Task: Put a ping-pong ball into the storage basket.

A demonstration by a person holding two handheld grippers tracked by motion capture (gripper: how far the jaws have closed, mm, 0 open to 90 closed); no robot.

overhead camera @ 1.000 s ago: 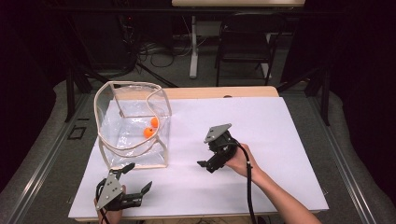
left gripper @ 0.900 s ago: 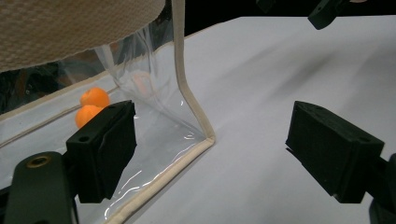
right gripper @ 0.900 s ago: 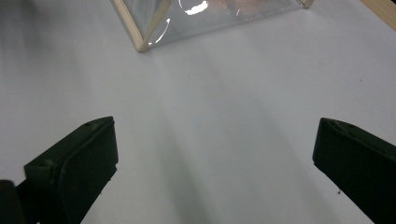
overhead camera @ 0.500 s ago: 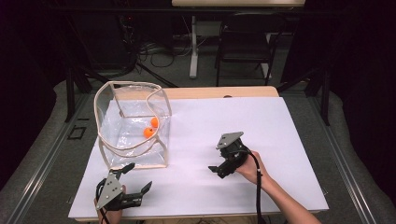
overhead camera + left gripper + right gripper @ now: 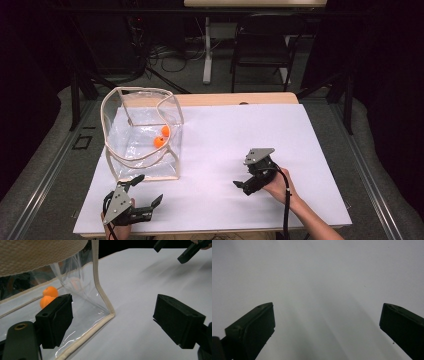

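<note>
Inspected from the high view: clear plastic bag [image 5: 142, 135] with beige fabric trim, standing open-topped on the left part of the white-covered bench [image 5: 300, 145]. Inside it, two orange balls [image 5: 162, 137] lying touching each other on the bag's floor, toward its right side. Confirmed in the left gripper view: bag's near lower corner [image 5: 110, 313] resting on the bench, balls [image 5: 48, 297] seen through the clear wall, partly behind the left jaw.

Left gripper [image 5: 149, 192] held low at the near left edge of the bench, just in front of the bag, not touching it. Fingers [image 5: 56, 318] spread wide, nothing between them; bag corner visible in the gap, farther off.

Right gripper [image 5: 242, 185] held over the bare bench right of centre, well apart from the bag, with the person's hand [image 5: 280, 186] wrapped behind it and the cable trailing toward the near edge. Fingers [image 5: 253, 327] spread wide over plain white surface, holding nothing. Right gripper also seen at the top right of the left gripper view [image 5: 185, 251].

No brand, label or legible writing found on bag, balls, grippers or bench.
</note>
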